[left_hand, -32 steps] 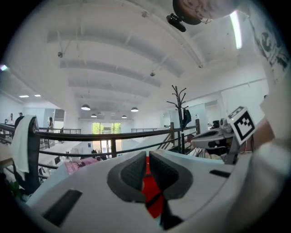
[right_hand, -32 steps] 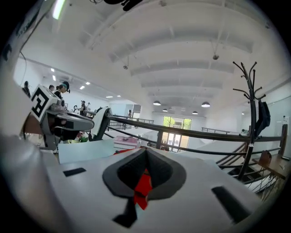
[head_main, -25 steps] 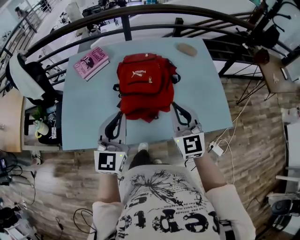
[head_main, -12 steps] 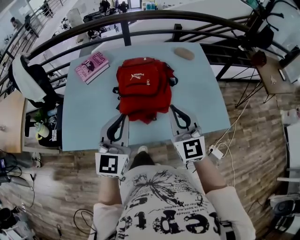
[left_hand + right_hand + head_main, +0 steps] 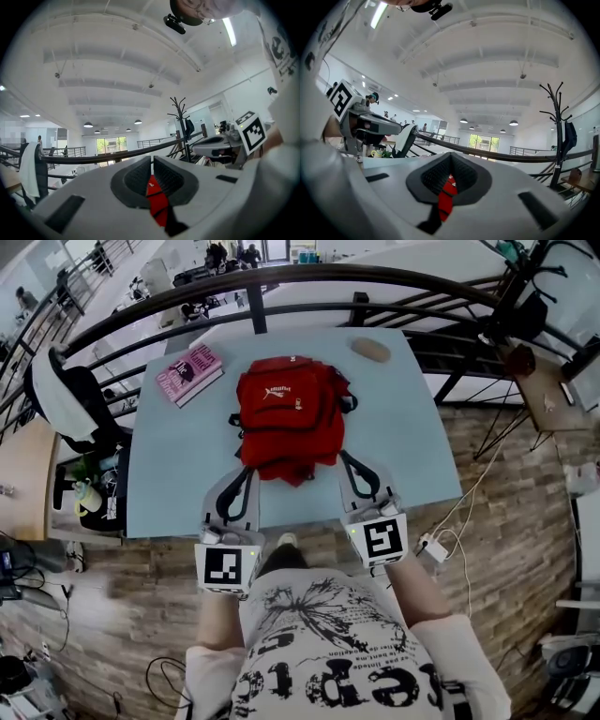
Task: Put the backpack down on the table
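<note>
A red backpack (image 5: pixel 286 413) lies flat on the light blue table (image 5: pixel 178 474), in its middle. My left gripper (image 5: pixel 247 472) is at the pack's near left corner and my right gripper (image 5: pixel 344 456) is at its near right corner. Both have their jaws shut where they meet the fabric. In the left gripper view the left gripper (image 5: pixel 153 159) is closed, with red backpack (image 5: pixel 157 206) cloth and a black strap showing in the slot under the pads. The right gripper (image 5: pixel 450 154) looks the same, with red backpack (image 5: pixel 447 199) cloth below its pads.
A pink book (image 5: pixel 190 374) lies at the table's far left corner and a small brown oval object (image 5: pixel 371 350) at the far right. A dark railing (image 5: pixel 281 282) curves behind the table. A chair with a white garment (image 5: pixel 61 399) stands to the left. The person stands at the table's near edge.
Both grippers and the backpack have shifted slightly farther onto the table, away from the person. The jaws stay shut.
</note>
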